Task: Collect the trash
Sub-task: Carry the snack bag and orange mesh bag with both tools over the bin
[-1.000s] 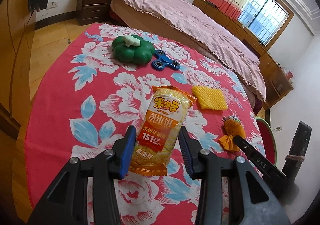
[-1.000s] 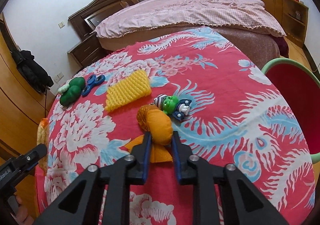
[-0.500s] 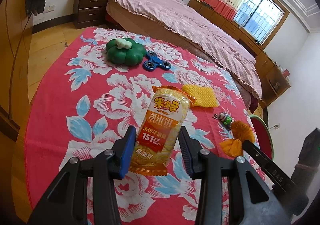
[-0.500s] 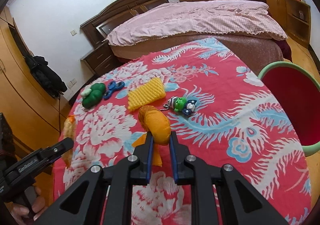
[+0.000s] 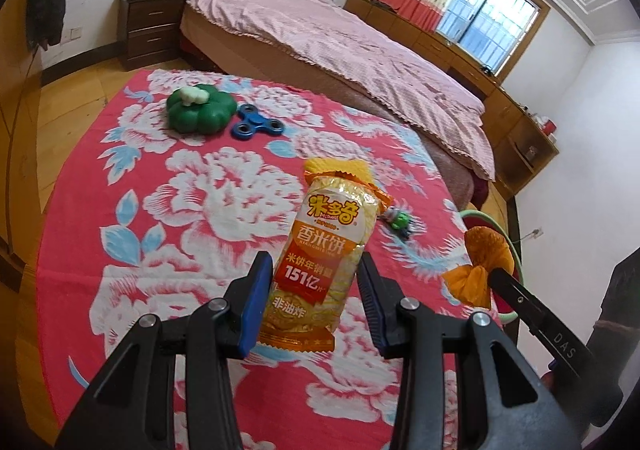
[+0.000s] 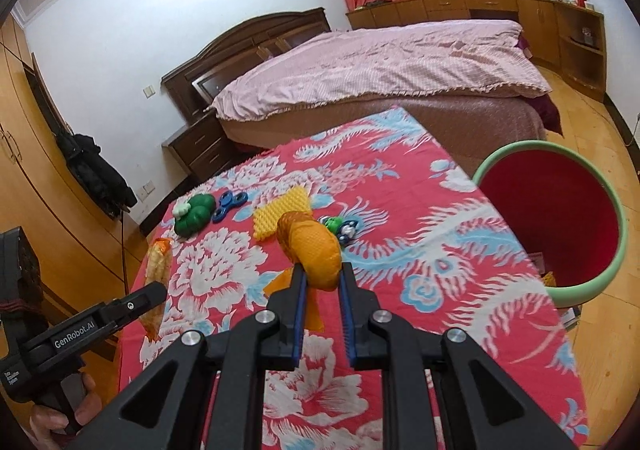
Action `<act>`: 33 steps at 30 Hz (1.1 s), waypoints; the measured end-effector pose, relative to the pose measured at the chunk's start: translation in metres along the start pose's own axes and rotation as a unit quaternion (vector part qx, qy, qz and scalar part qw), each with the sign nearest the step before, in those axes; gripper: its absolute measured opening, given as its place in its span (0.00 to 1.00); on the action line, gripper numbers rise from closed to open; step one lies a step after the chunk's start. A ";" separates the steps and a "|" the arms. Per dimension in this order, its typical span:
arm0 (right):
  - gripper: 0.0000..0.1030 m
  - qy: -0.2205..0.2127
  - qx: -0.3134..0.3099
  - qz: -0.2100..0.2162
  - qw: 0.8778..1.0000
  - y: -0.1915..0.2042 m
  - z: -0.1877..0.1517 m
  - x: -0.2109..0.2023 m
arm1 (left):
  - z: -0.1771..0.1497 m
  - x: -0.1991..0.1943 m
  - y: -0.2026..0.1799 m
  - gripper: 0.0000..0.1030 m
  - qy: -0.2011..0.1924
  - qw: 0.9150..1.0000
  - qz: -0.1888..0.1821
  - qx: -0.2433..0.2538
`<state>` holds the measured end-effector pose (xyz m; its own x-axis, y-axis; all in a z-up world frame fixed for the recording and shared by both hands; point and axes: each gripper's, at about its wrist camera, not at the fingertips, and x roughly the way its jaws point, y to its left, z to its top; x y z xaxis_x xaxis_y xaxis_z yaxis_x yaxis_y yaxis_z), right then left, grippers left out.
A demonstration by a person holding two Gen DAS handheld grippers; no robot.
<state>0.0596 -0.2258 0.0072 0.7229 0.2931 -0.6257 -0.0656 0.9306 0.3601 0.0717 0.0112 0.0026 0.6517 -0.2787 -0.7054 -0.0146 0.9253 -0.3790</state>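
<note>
the left gripper has its jaws partly open and clamped on the sides of a rice cracker packet, which stands up between the blue pads, clear of the red flowered cloth on the table. the right gripper has its jaws nearly closed on an orange net wad, pinched at its lower end, with its tail hanging below the pads; the wad too is off the cloth. seen from the left wrist, the wad sits at the tip of the right gripper, near the bin.

on the cloth lie a green pumpkin toy, a blue spinner just beside it, a yellow foam pad, and a small green figure. a red bin with a pale green rim stands on the floor just past the table's right edge. a hand grips the left gripper's handle at lower left.
</note>
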 end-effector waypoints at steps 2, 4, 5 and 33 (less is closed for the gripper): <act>0.17 -0.008 0.004 -0.001 1.000 -0.005 0.002 -0.007 | -0.001 -0.003 -0.006 0.42 -0.002 1.000 -0.003 0.005; 0.17 -0.016 0.007 -0.003 1.000 -0.010 0.003 -0.015 | -0.001 -0.006 -0.012 0.42 -0.004 1.000 -0.004 0.011; 0.17 -0.020 0.009 -0.004 1.000 -0.013 0.003 -0.018 | -0.002 -0.007 -0.016 0.42 -0.006 1.000 -0.006 0.015; 0.17 -0.089 0.070 -0.079 0.990 -0.114 0.022 -0.081 | -0.014 0.035 -0.164 0.42 0.048 0.986 -0.078 0.142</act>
<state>0.0237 -0.3608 0.0318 0.8271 0.0915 -0.5546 0.1450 0.9186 0.3677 0.0862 -0.1541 0.0318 0.5546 -0.4344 -0.7097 0.3020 0.8998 -0.3148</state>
